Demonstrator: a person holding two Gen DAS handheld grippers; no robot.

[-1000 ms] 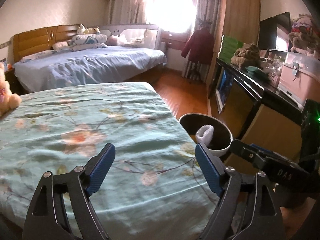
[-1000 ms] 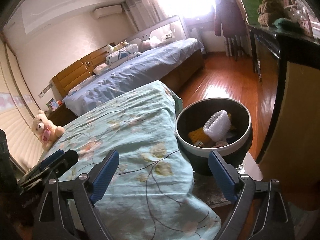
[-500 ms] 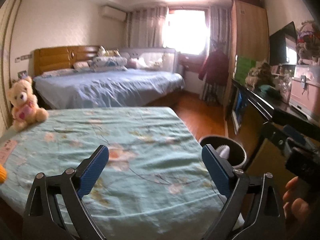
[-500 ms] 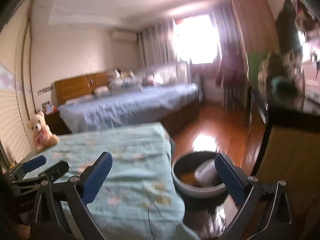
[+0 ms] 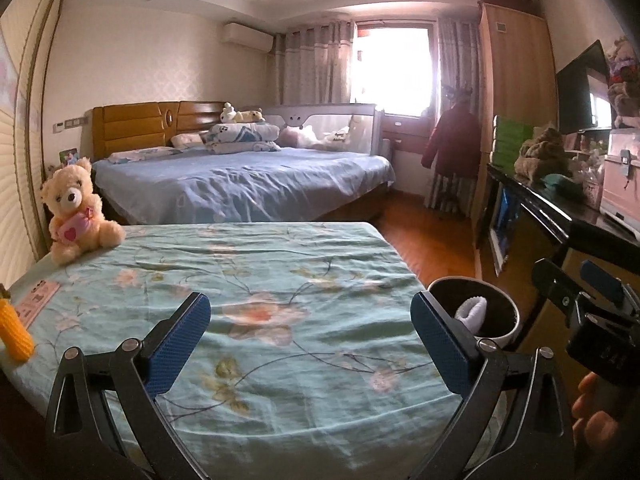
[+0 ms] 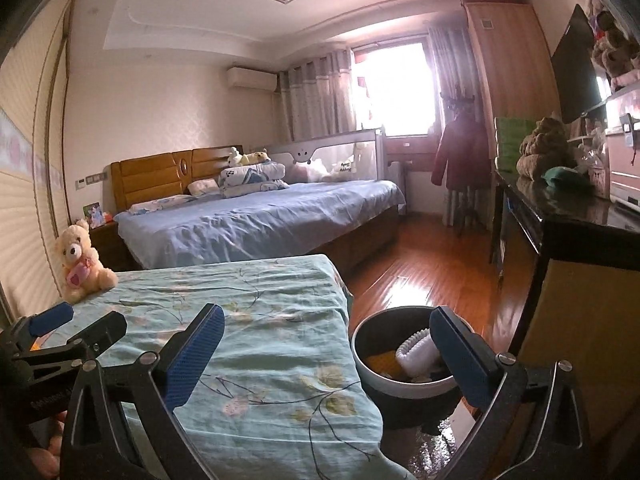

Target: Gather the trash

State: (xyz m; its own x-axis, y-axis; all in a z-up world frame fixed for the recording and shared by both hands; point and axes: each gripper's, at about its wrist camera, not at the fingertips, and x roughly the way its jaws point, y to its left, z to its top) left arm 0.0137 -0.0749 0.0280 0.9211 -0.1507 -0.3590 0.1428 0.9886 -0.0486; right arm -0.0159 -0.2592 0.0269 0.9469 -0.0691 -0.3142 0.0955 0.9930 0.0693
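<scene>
With both grippers, left (image 5: 310, 344) and right (image 6: 327, 354), spread and empty, corn (image 5: 15, 330) lies far left, upright, nearer the left one.

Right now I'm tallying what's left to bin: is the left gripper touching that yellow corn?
Apart. The left wrist view shows the left gripper open over bare bedspread, the yellow corn well off to its side.

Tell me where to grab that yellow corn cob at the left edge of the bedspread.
Take the corn cob across its narrow middle, coming from above with the open left gripper. It lies lengthwise on the floral bedspread, tapering toward the far end, so its rounded flanks offer opposing surfaces. Part is cut off by the frame.
</scene>
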